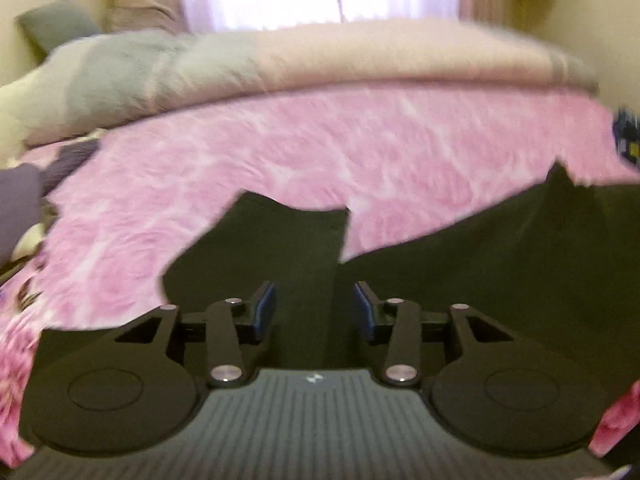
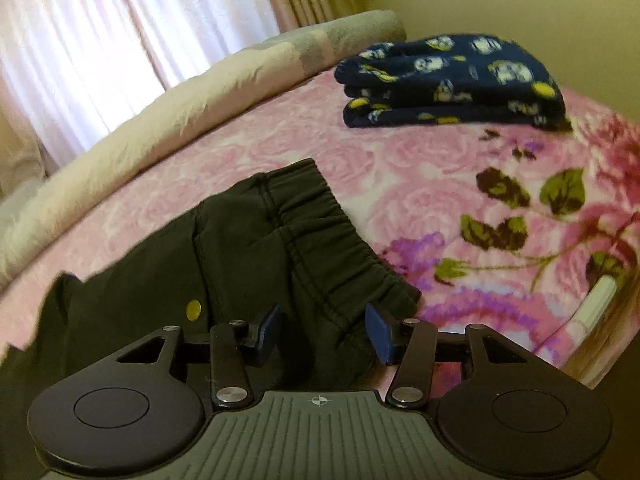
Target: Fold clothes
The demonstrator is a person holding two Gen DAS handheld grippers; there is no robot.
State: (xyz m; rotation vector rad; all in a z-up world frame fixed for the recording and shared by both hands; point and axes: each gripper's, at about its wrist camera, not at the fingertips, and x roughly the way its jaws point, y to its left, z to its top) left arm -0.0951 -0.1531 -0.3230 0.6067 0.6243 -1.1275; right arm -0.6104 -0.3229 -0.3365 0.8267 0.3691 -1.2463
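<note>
Dark olive-black trousers [image 2: 256,264] of soft knit cloth, with a gathered elastic waistband [image 2: 336,248] and a small brass snap [image 2: 194,309], lie flat on a pink rose-patterned bedspread [image 2: 400,168]. They sit directly under and ahead of both tools. The right gripper [image 2: 322,334] hangs over the waistband end, its blue-padded jaws apart with the waistband corner between them; the pads do not press on the cloth. The left gripper [image 1: 315,312] hangs over the far stretch of the same trousers [image 1: 288,264], jaws likewise apart and nothing clamped; that view is blurred, so I cannot tell whether cloth touches its pads.

The garment's long axis runs sideways between the two tools, from the waistband by the right one away to its left, toward the end under the left one. The waistband itself runs away from the right gripper, up and to its left. By my reading, the right hand is the nearer one for the waistband and the left for the leg end, so a fold would bring one end across to the other along that axis.

Further out, ahead and to the right of the right gripper, lies a folded navy fleece with a yellow-and-white print [image 2: 452,84], well apart from the trousers. A rolled beige-and-grey quilt [image 1: 320,64] lies along the bed's far edge below pale curtains [image 2: 120,40].
</note>
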